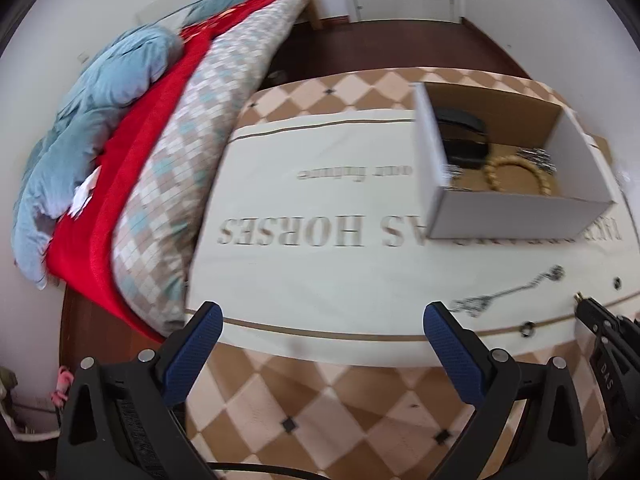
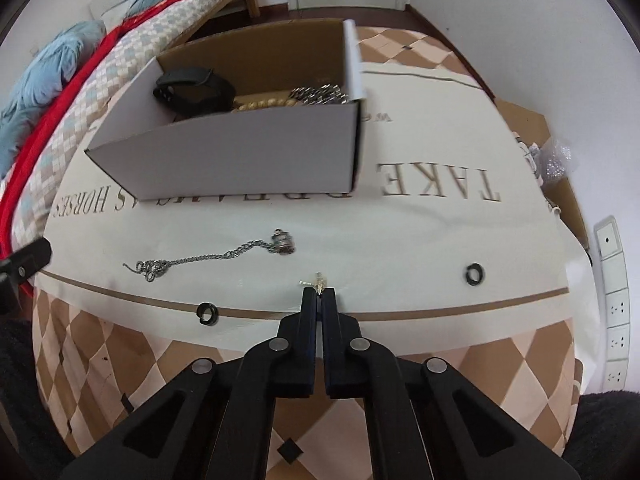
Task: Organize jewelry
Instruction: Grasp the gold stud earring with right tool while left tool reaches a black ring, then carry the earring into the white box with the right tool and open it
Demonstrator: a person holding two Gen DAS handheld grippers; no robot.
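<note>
A white cardboard box (image 2: 240, 152) stands on the cream cloth and holds a black watch (image 2: 192, 88), a beaded bracelet (image 2: 260, 104) and a silver chain bracelet (image 2: 320, 94). The box also shows in the left wrist view (image 1: 516, 216). A silver necklace (image 2: 216, 258) lies in front of the box. Two black rings (image 2: 207, 314) (image 2: 475, 273) lie near the cloth's stripe. My right gripper (image 2: 319, 290) is shut on a small gold earring (image 2: 319, 280) just above the cloth. My left gripper (image 1: 320, 316) is open and empty over the near cloth edge.
A bed with red, blue and checked bedding (image 1: 160, 152) runs along the table's left. A checked tablecloth (image 2: 480, 380) lies under the cream cloth (image 1: 320, 260). Brown cardboard and a plastic bag (image 2: 556, 160) sit at the right edge. Wall sockets (image 2: 616, 312) are at the right.
</note>
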